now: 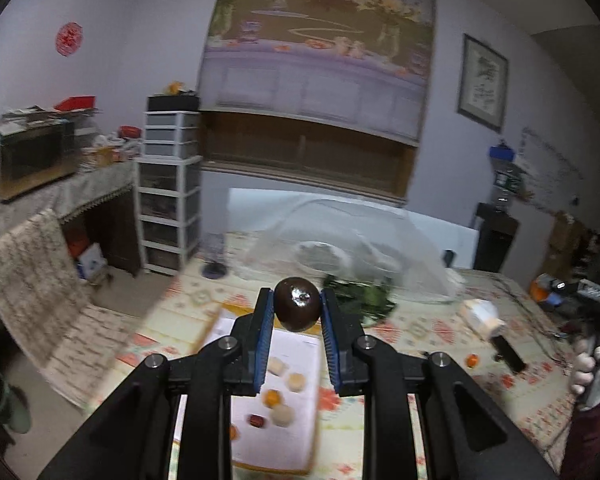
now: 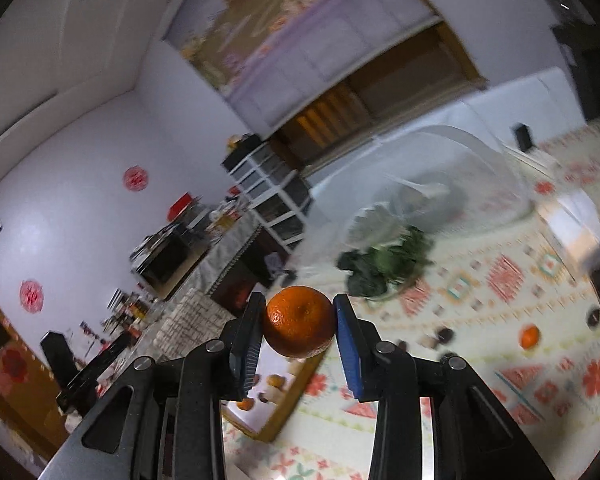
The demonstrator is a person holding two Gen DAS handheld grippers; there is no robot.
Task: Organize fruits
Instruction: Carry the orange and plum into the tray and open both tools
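My left gripper (image 1: 296, 306) is shut on a dark brown round fruit (image 1: 297, 304) and holds it in the air above a white tray (image 1: 300, 364) on the patterned table. The tray holds several small fruits, among them an orange one (image 1: 272, 397) and a dark red one (image 1: 256, 420). My right gripper (image 2: 298, 326) is shut on an orange mandarin (image 2: 299, 322), held above the table; the same tray (image 2: 278, 400) shows below it. A loose mandarin (image 2: 530, 337) and dark fruits (image 2: 444, 335) lie on the tablecloth. The right gripper also shows in the left wrist view (image 1: 592, 344).
A clear mesh food cover (image 1: 352, 240) stands at the back of the table with leafy greens (image 1: 364, 300) in front. A pale bottle (image 1: 482, 314) lies on its side at right, a small mandarin (image 1: 473, 360) near it. Drawers and a cluttered counter stand left.
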